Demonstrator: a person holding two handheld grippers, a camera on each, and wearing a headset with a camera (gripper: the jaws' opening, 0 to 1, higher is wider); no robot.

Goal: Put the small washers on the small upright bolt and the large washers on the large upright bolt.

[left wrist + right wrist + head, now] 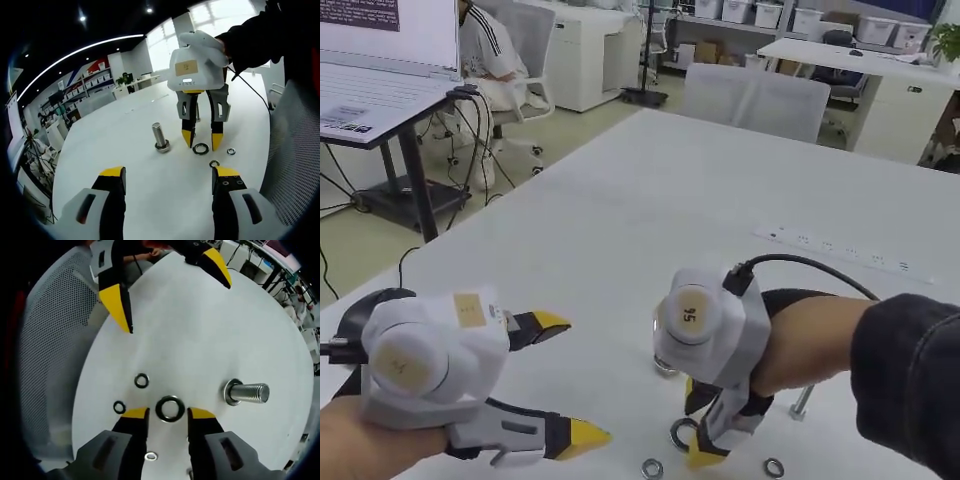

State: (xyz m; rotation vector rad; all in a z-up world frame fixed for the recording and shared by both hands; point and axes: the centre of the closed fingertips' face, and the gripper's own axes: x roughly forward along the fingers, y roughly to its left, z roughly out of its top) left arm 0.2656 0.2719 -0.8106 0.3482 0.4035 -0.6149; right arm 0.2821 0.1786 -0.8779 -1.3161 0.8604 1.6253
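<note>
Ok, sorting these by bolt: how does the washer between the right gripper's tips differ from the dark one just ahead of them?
The large washer is clearly wider, with a thicker band, than the small washer. The large washer lies between the open jaws of the right gripper; the small washer lies clear of them. Both are dark rings lying flat on the table.

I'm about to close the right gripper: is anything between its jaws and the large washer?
Nothing visible does. The right gripper stands with open jaws either side of the large washer, with just bare table between.
</note>
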